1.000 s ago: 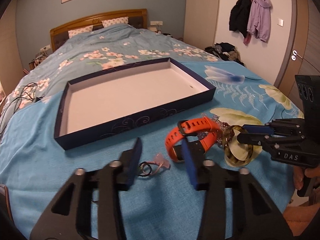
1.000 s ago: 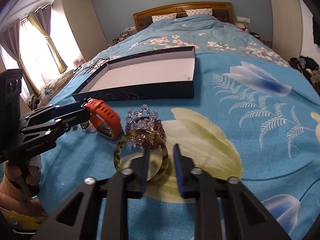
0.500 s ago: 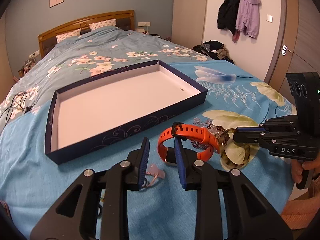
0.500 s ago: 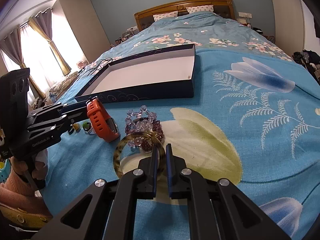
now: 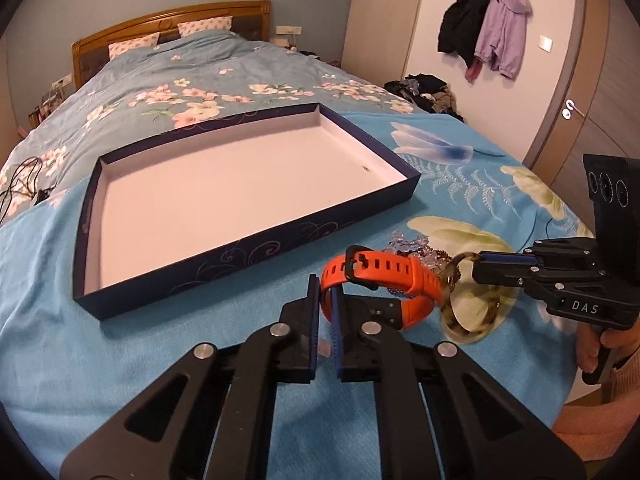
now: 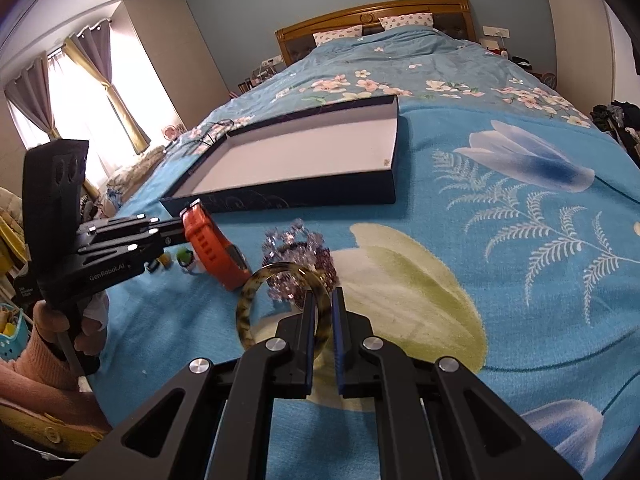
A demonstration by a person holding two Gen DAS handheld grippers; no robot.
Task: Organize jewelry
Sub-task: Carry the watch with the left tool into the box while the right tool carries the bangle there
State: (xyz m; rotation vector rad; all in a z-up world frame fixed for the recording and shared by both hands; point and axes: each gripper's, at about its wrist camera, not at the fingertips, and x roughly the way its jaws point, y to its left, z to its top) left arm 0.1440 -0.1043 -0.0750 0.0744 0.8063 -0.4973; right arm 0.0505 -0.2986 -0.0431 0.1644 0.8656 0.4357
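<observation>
An orange watch [image 5: 384,276] lies on the blue bedspread in front of a shallow dark blue box [image 5: 248,248] with a white floor. My left gripper [image 5: 325,304] has its jaws closing on the watch's strap, and the pads press on it. To the right is a tortoiseshell bangle [image 5: 468,304], tipped up on edge. My right gripper [image 6: 323,312] is shut on the bangle's [image 6: 256,292] rim. In the right wrist view the left gripper [image 6: 180,232] holds the watch [image 6: 212,248] by its near end, just before the box [image 6: 300,196].
A heap of clear and purple bead bracelets [image 6: 296,248] lies between watch and bangle. Small trinkets [image 6: 184,256] sit under the left gripper. Black cables [image 5: 20,184] trail at the bed's left. Coats [image 5: 484,28] hang on the wall, and clothes [image 5: 424,92] are piled on the floor.
The left jaws stood wide around a small trinket, then moved to the watch and closed on its strap. The right jaws shut on the bangle's rim and tipped it up.
</observation>
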